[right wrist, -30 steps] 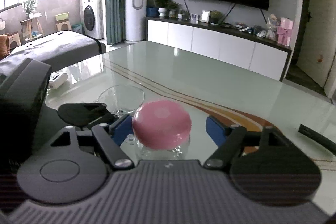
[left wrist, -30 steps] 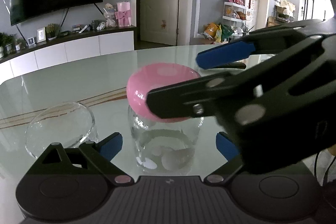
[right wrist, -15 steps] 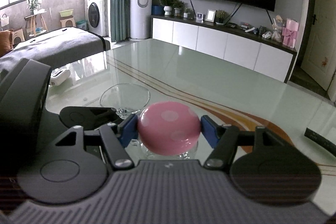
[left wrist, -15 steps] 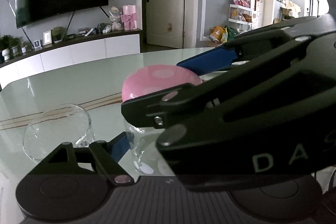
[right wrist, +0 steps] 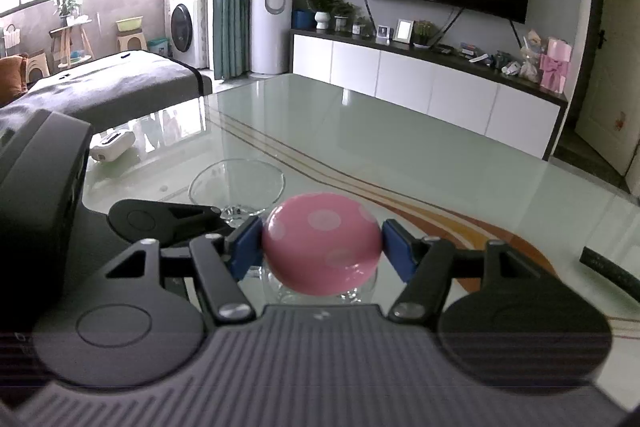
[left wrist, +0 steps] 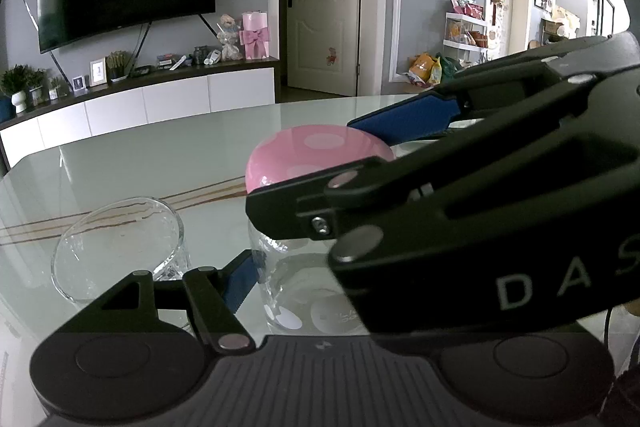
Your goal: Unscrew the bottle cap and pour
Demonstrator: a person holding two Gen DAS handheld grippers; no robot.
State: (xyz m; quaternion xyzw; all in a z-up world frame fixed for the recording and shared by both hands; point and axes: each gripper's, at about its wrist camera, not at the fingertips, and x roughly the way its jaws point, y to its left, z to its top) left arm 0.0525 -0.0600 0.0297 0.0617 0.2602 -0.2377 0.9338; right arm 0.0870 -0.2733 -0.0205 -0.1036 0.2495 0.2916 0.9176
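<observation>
A clear glass bottle [left wrist: 304,291] with a round pink polka-dot cap [left wrist: 316,155] stands on the glass table [left wrist: 140,155]. My left gripper [left wrist: 320,287] is around the bottle's body; its left blue pad [left wrist: 240,283] touches the glass, and its right finger is hidden behind the right gripper. My right gripper [right wrist: 322,247] is shut on the pink cap [right wrist: 322,243], with a blue pad on each side. The right gripper's body [left wrist: 480,211] crosses the left wrist view.
An empty clear glass [left wrist: 116,251] stands left of the bottle; it also shows in the right wrist view [right wrist: 236,183]. A dark strap-like object [right wrist: 612,273] lies at the table's right. A white device [right wrist: 112,145] lies far left.
My right gripper came in over the bottle and closed its pads on the pink cap. My left gripper closed in on the bottle's body. The bottle stayed in place.
</observation>
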